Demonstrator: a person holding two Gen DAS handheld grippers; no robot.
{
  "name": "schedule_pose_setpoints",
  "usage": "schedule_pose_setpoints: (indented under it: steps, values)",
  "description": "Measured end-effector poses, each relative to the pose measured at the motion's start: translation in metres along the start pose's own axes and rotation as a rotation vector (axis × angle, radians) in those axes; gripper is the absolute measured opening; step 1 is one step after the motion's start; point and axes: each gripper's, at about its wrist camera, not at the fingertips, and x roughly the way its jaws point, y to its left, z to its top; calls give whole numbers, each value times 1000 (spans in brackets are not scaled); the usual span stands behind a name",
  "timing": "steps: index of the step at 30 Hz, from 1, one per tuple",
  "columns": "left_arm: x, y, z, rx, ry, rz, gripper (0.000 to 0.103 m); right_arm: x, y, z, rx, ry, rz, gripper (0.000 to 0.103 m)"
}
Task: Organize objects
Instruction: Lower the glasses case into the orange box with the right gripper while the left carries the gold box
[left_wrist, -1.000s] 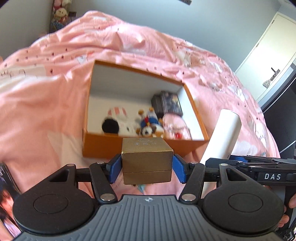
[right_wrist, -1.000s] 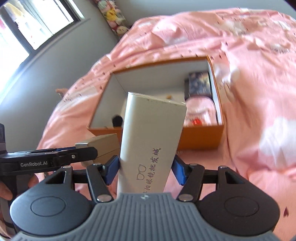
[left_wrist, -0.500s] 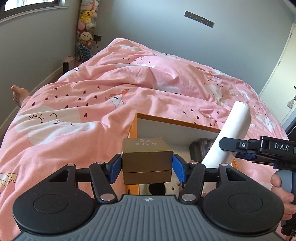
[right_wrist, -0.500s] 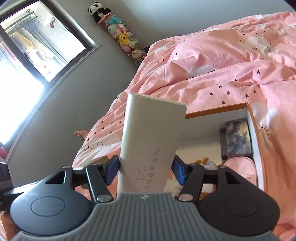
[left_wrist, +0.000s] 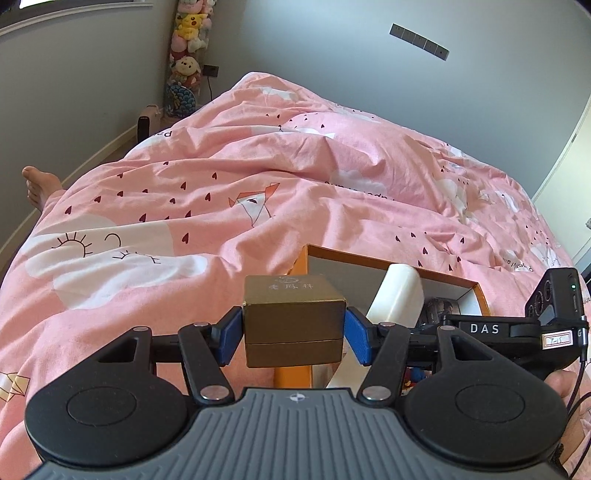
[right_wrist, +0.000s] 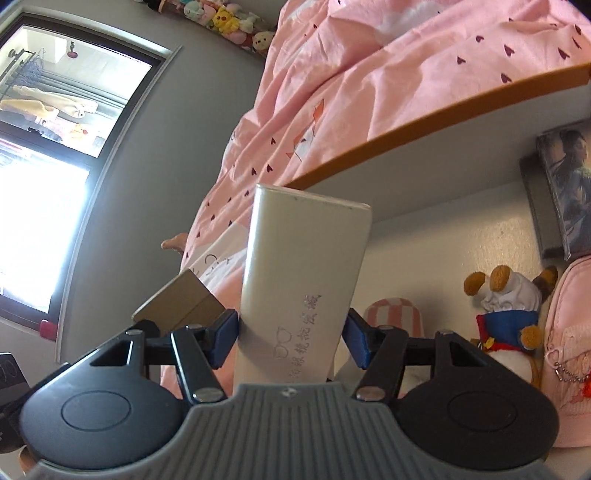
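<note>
My left gripper (left_wrist: 293, 338) is shut on a small gold box (left_wrist: 293, 325), its blue pads pressing both sides, just above the near left corner of the orange box (left_wrist: 295, 376). My right gripper (right_wrist: 291, 339) is shut on a long white glasses case (right_wrist: 303, 288) and reaches inside the orange box (right_wrist: 424, 122), over its white floor. That white case (left_wrist: 397, 295) and the right gripper's black body (left_wrist: 517, 332) also show at the right of the left wrist view. The gold box (right_wrist: 177, 304) appears at the left of the right wrist view.
Inside the orange box lie a plush duck toy (right_wrist: 506, 306), a pink pouch (right_wrist: 569, 354), a striped pink toy (right_wrist: 393, 319) and a dark picture box (right_wrist: 565, 188). It sits on a pink quilted bed (left_wrist: 258, 184). A bare foot (left_wrist: 37, 184) lies at the bed's left edge.
Both grippers moved forward over the orange box, each still holding its item. The right gripper dropped and rolled into the box's interior; the left view tilted up toward the bed and wall.
</note>
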Motion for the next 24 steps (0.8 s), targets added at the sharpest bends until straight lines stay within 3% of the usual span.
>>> schedule_pose_setpoints:
  steps: [3, 6, 10, 11, 14, 18, 24]
  values:
    - [5, 1, 0, -5, 9, -9, 67, 12, -6, 3, -5, 49, -11, 63]
    - [8, 2, 0, -10, 17, -16, 67, 20, 4, 2, -86, 61, -93, 63]
    - [11, 3, -1, -15, 24, -16, 67, 28, 28, -7, -294, 15, -312, 62]
    - [12, 4, -2, -16, 27, -16, 67, 32, 25, -6, -308, 15, -325, 62]
    - [13, 6, -3, -22, 32, -14, 67, 34, 10, 0, -191, 64, -217, 61]
    - [10, 9, -3, -30, 28, -11, 67, 29, 18, 5, -147, 27, -144, 61]
    - [9, 10, -3, -30, 28, -19, 67, 33, 4, 6, 119, 70, -39, 61]
